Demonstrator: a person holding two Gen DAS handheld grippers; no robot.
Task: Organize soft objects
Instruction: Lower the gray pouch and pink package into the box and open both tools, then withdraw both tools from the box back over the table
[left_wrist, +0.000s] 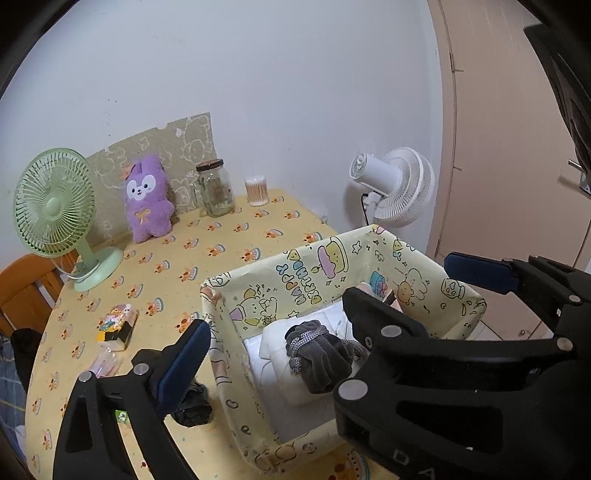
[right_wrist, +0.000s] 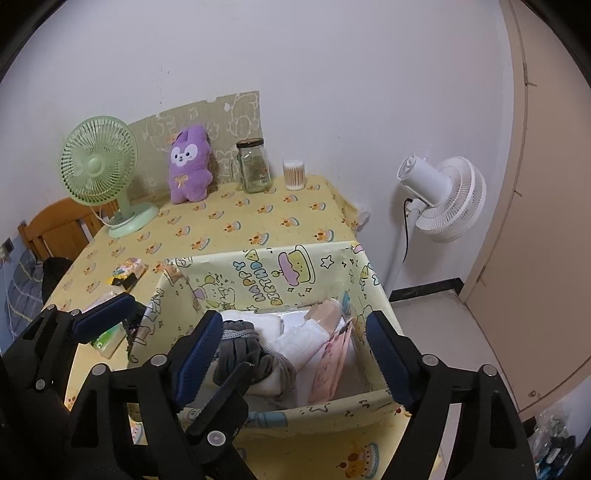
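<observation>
A yellow cartoon-print box (left_wrist: 295, 273) (right_wrist: 258, 273) sits on the table's near right. Inside lie folded white cloths (left_wrist: 280, 384) (right_wrist: 299, 339), a dark grey soft bundle tied with a grey cord (left_wrist: 317, 350) (right_wrist: 240, 350) and pink packets (right_wrist: 332, 354). A purple plush bunny (left_wrist: 147, 199) (right_wrist: 188, 166) leans against the back wall. My left gripper (left_wrist: 325, 317) is open and empty above the box. My right gripper (right_wrist: 291, 358) is open and empty over the box, its fingers either side of the contents. The right gripper's fingers (left_wrist: 480, 273) show in the left wrist view.
A green desk fan (left_wrist: 59, 214) (right_wrist: 103, 173), a glass jar (left_wrist: 216, 188) (right_wrist: 253, 166) and a cotton swab tub (left_wrist: 256, 190) (right_wrist: 294, 173) stand on the yellow tablecloth (left_wrist: 221, 243). Small packets (left_wrist: 118, 326) (right_wrist: 127, 273) lie left of the box. A white floor fan (right_wrist: 443, 199) stands right.
</observation>
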